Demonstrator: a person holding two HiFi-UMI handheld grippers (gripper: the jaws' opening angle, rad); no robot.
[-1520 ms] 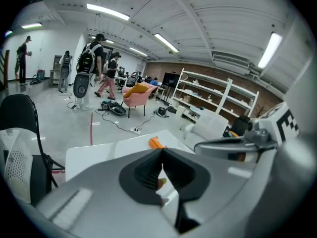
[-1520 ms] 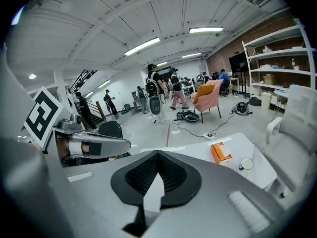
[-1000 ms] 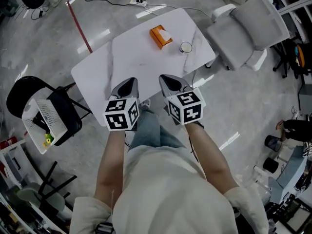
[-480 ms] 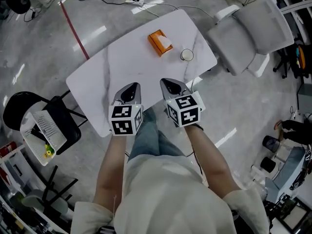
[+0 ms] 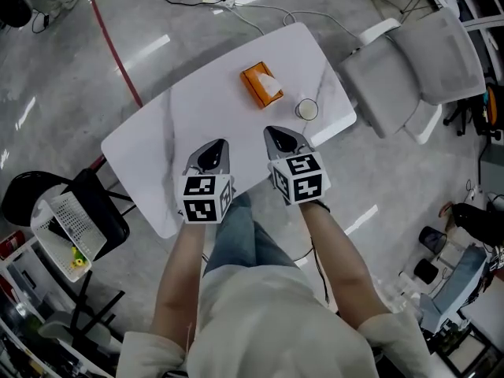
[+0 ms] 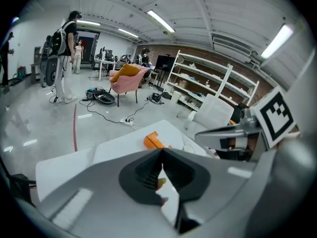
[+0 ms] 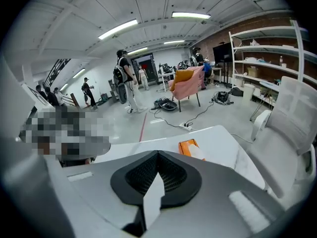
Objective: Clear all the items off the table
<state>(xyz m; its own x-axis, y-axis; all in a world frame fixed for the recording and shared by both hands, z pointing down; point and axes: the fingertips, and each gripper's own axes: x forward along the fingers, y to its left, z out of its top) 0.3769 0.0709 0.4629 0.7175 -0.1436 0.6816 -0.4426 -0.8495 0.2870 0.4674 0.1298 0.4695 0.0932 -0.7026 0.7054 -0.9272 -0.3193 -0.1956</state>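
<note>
At 8 o'clock in the head view, a white mesh basket [image 5: 61,228] sat on a black metal chair [image 5: 106,211]. The white marble-patterned worktop [image 5: 157,148] stretched from 9 toward 1 o'clock. Above its near edge hung the left tool [image 5: 213,148], its dark ribbed pads pressed together with nothing between them; its cube showed a black-and-white square marker. The orange cardboard tissue box [image 5: 261,85], a white tissue poking out, lay on the worktop at 12 o'clock, apart from both tools. The right tool [image 5: 279,136], also pressed together and empty, carried a similar marker cube. A small round cup [image 5: 306,109] stood at its 1 o'clock, near the worktop's edge. A pale grey office chair [image 5: 417,61] stood at 2 o'clock.
</note>
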